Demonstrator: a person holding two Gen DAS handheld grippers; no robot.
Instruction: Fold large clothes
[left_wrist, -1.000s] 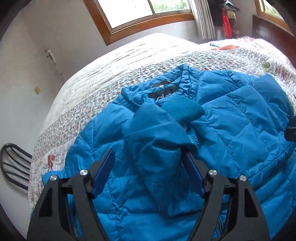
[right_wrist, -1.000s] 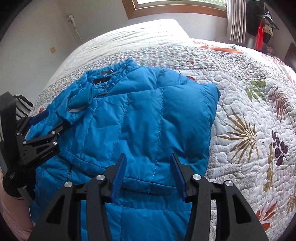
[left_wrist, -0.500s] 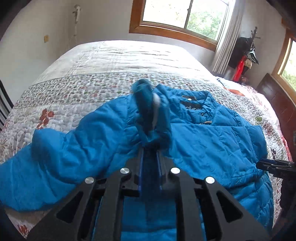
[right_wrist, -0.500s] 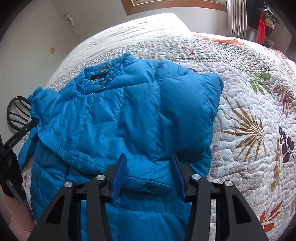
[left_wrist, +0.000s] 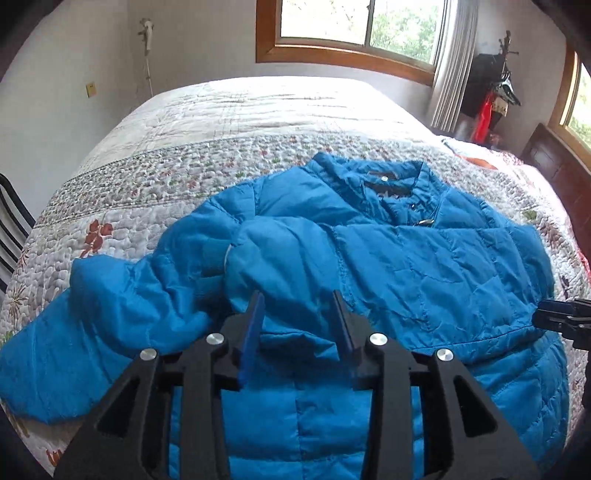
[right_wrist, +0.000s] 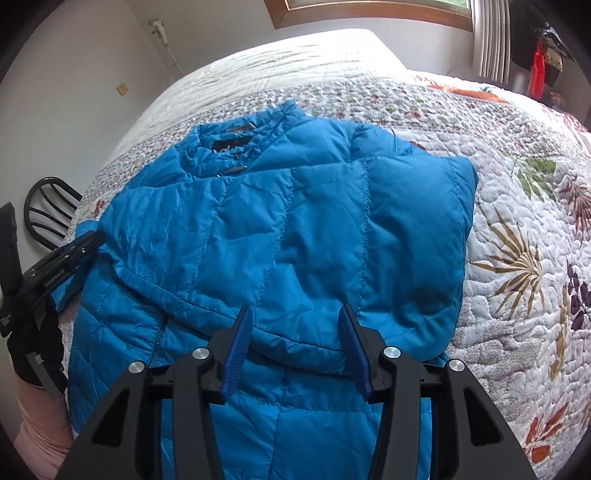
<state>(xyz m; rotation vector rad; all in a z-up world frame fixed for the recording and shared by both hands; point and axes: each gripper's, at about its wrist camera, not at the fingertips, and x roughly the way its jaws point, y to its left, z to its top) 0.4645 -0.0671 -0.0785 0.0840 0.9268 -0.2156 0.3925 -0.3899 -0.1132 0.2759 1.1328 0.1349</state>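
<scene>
Opening left hand-held gripper (left_wrist: 299, 321), I dropped sleeve (left_wrist: 122, 295) back outward; nothing held. Right hand-held gripper (right_wrist: 295, 332) half-open, empty. Sleeve fold undone.

The left black two-finger gripper with blue pads (left_wrist: 299, 314) points steeply down, its jaws opening with nothing pinched between them; the right black two-finger gripper with blue pads (right_wrist: 295, 328) also tilts steeply down, jaws apart, pads gripping nothing.

Blue quilted puffer jacket (left_wrist: 424, 266) lies flat, front up, across frame centre, collar toward the top. One sleeve (left_wrist: 122, 295) trails toward lower left; opposite side folded inward over the body.
</scene>
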